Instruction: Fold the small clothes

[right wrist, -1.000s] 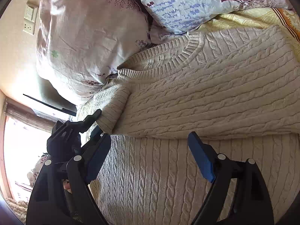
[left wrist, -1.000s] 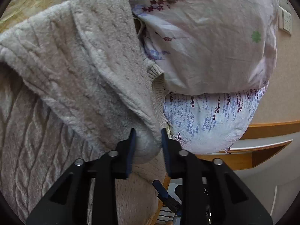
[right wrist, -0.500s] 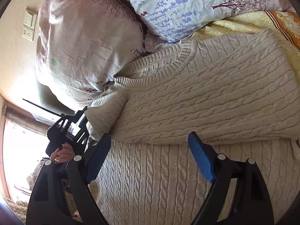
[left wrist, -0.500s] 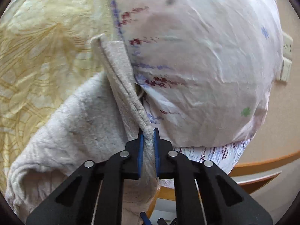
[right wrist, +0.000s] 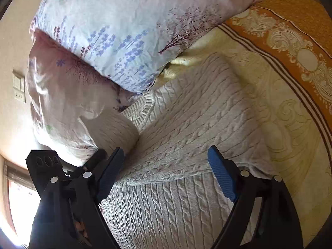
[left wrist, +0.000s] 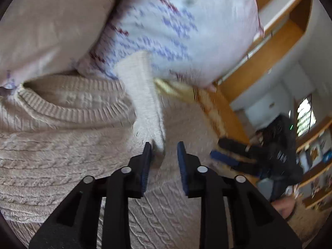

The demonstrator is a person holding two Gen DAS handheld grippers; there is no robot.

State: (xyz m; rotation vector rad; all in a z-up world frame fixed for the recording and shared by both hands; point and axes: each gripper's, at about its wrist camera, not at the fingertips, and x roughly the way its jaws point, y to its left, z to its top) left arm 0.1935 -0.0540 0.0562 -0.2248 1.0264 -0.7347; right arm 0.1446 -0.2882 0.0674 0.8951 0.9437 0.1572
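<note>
The cream cable-knit sweater point(left wrist: 62, 145) lies flat on the bed, with its ribbed neck hole near the pillows. In the left wrist view, a plain pinkish pillow point(left wrist: 51, 20) fills the top left. Next to it sits a white pillow with purple and red flowers point(left wrist: 182, 31). A folded sleeve point(left wrist: 145, 103) of the sweater runs from that flowered pillow down to the left gripper point(left wrist: 164, 155). The end of the sleeve sits between the two blue pads. It touches the left pad, but there is a gap by the right pad. The jaws of this gripper have just been opening, so the sleeve is loose between them and not pinched. Farther right, the other black gripper with a blue pad point(left wrist: 224, 157) shows past the edge of the sweater. Wooden shelves point(left wrist: 269, 47) stand behind it. This picture is blurry.

In the right wrist view, a light switch point(right wrist: 18, 83) is on the wall at the far left. The left gripper's black body point(right wrist: 45, 166) peeks in low on the left side. The sleeve point(right wrist: 112, 130) lies folded in a soft roll on the sweater point(right wrist: 186, 124), right by the pinkish pillow point(right wrist: 62, 95). The flowered pillow point(right wrist: 124, 31) lies above it. The right gripper point(right wrist: 166, 172) hangs over the sweater with its jaws wide apart and nothing in them. The yellow bed cover point(right wrist: 290, 114) with an orange border lies on the right.
</note>
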